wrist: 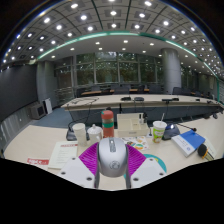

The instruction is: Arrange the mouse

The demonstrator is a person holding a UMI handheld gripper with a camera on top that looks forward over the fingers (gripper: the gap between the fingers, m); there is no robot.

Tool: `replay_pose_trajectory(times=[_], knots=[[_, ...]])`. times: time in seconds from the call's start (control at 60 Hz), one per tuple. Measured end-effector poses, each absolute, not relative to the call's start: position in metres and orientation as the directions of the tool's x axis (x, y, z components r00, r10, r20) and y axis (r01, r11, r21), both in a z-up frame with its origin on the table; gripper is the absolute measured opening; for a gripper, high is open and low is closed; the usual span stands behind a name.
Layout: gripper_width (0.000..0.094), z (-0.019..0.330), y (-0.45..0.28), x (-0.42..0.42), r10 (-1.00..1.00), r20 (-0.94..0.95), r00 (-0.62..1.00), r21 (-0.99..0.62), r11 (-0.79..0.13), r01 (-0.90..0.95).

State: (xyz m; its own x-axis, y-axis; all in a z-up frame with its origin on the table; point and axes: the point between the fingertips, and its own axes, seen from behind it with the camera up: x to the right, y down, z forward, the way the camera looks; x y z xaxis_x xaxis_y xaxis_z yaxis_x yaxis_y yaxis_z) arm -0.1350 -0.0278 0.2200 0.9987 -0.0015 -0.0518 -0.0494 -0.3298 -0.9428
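A grey computer mouse [112,156] with a scroll wheel sits between my gripper's [112,163] two fingers. The magenta pads [90,157] press against both of its sides, so the gripper is shut on the mouse. The mouse is held above a light tabletop [40,145], just in front of a row of desk items.
Beyond the mouse stand a red bottle [108,122], a white cup [80,133], a white box [131,125] and a green-and-white cup [158,131]. Papers [60,155] lie left, a blue notebook [188,142] right. Long desks and chairs fill the room behind.
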Motion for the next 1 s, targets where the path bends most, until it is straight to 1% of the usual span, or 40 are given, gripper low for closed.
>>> replay_pose_trajectory(times=[0.067, 0.117, 0.217, 0.317, 0.4, 0.517, 0.567, 0.6, 0.633, 0.683, 0.7, 0.717, 0.75, 0.867, 1.0], knots=[[0.0352, 0.202, 0.001, -0.087, -0.036, -0.046, 0.998, -0.932, -0.358, -0.055], [0.0350, 0.178, 0.017, -0.054, -0.060, -0.053, 0.997, -0.919, -0.387, -0.072], [0.0350, 0.113, 0.039, -0.008, -0.081, -0.047, 0.996, -0.885, -0.459, -0.079], [0.0353, 0.054, 0.049, 0.013, -0.079, -0.063, 0.995, -0.836, -0.540, -0.096], [0.0357, 0.018, 0.053, 0.021, -0.072, -0.070, 0.995, -0.811, -0.577, -0.098], [0.0464, -0.007, 0.051, 0.021, -0.063, -0.090, 0.994, -0.781, -0.614, -0.110], [0.0504, -0.005, 0.050, 0.022, -0.062, -0.090, 0.994, -0.788, -0.606, -0.109], [0.0553, -0.004, 0.048, 0.023, -0.065, -0.086, 0.994, -0.783, -0.613, -0.107], [0.0635, -0.001, 0.045, 0.023, -0.065, -0.082, 0.994, -0.781, -0.616, -0.105], [0.0806, 0.008, 0.041, 0.021, -0.060, -0.078, 0.995, -0.784, -0.612, -0.098], [0.0851, 0.012, 0.039, 0.021, -0.059, -0.077, 0.995, -0.786, -0.611, -0.097], [0.0874, 0.016, 0.037, 0.021, -0.060, -0.074, 0.995, -0.788, -0.608, -0.095], [0.0857, 0.026, 0.030, 0.018, -0.058, -0.070, 0.996, -0.793, -0.602, -0.091], [0.0858, 0.069, -0.004, 0.012, -0.058, -0.043, 0.997, -0.814, -0.577, -0.069], [0.0858, 0.121, -0.067, -0.007, -0.064, -0.001, 0.998, -0.831, -0.555, -0.036]])
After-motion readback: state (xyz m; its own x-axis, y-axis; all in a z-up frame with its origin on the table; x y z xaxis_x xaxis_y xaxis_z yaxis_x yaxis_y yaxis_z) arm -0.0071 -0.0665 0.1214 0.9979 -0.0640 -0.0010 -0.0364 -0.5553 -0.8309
